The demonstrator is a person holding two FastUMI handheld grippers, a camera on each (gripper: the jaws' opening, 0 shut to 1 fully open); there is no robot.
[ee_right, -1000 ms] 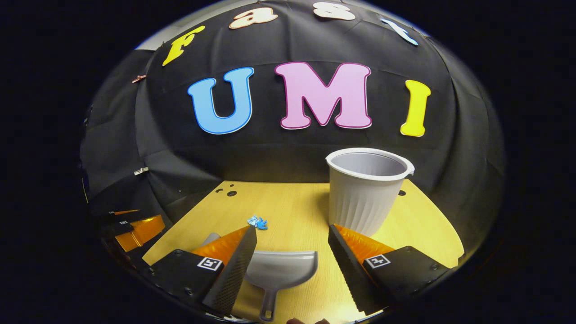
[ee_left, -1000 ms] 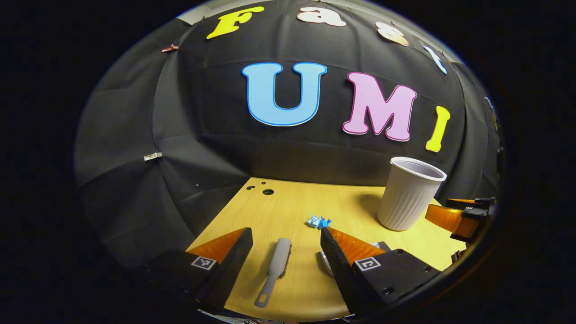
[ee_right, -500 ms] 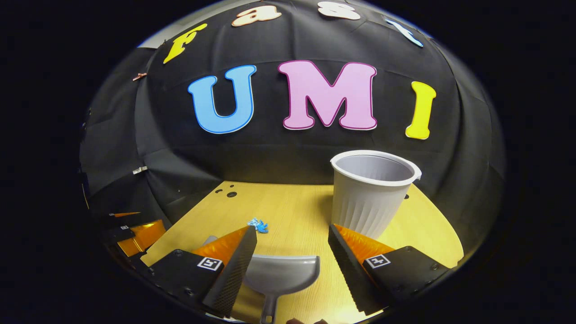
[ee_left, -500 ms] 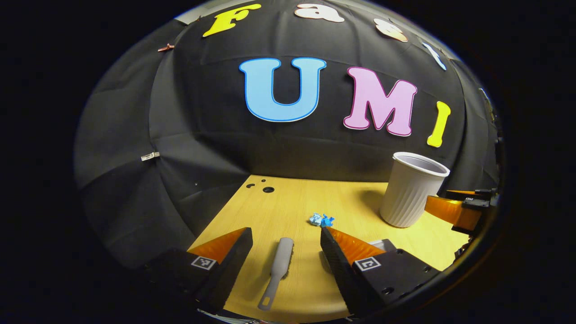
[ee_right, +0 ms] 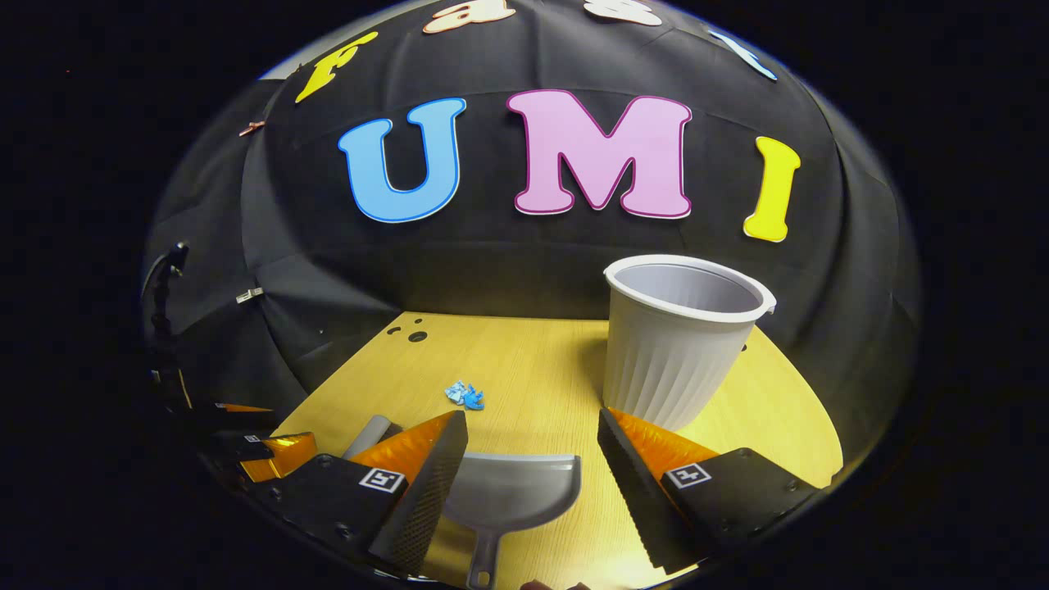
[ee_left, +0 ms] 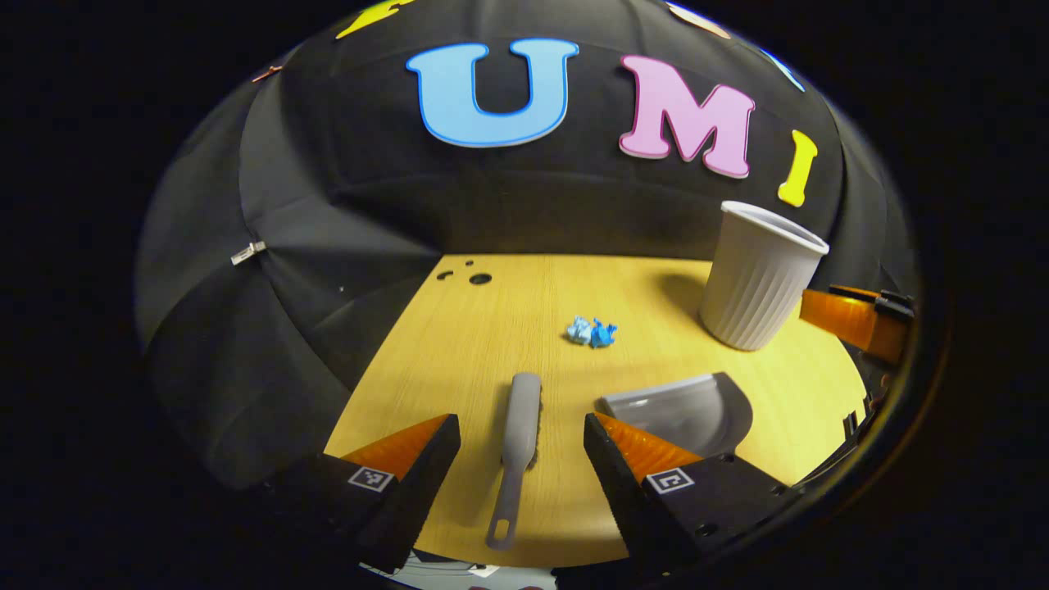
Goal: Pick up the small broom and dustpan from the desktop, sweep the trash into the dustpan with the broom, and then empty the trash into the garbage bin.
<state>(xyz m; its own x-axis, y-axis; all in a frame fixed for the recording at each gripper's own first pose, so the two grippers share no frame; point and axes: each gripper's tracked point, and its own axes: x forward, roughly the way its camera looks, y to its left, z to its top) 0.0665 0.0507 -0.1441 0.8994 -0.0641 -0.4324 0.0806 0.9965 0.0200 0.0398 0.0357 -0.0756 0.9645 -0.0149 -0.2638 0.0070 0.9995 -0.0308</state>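
Note:
A small grey broom [ee_left: 518,447] lies flat on the wooden desk [ee_left: 508,319], its handle toward me, between the spread fingers of my left gripper [ee_left: 521,438], which is open above it. The grey dustpan [ee_right: 508,497] lies between the fingers of my open right gripper [ee_right: 533,438], handle toward me; the left gripper view shows the dustpan [ee_left: 684,410] to the right of the broom. Blue crumpled trash [ee_left: 592,332] sits mid-desk beyond both tools, as does the trash [ee_right: 465,395] in the right gripper view. A white ribbed bin [ee_right: 676,340] stands at the right rear.
The other gripper's orange finger [ee_left: 852,319] shows at the right edge beside the bin [ee_left: 758,274]. The left gripper [ee_right: 262,451] and the broom's tip [ee_right: 373,434] appear at lower left in the right gripper view. Small holes [ee_left: 479,279] mark the desk's far left corner.
My left gripper has risen and tilted down, so the broom, dustpan and more of the desk show between and past its fingers. My right gripper has shifted only slightly. Both stay open.

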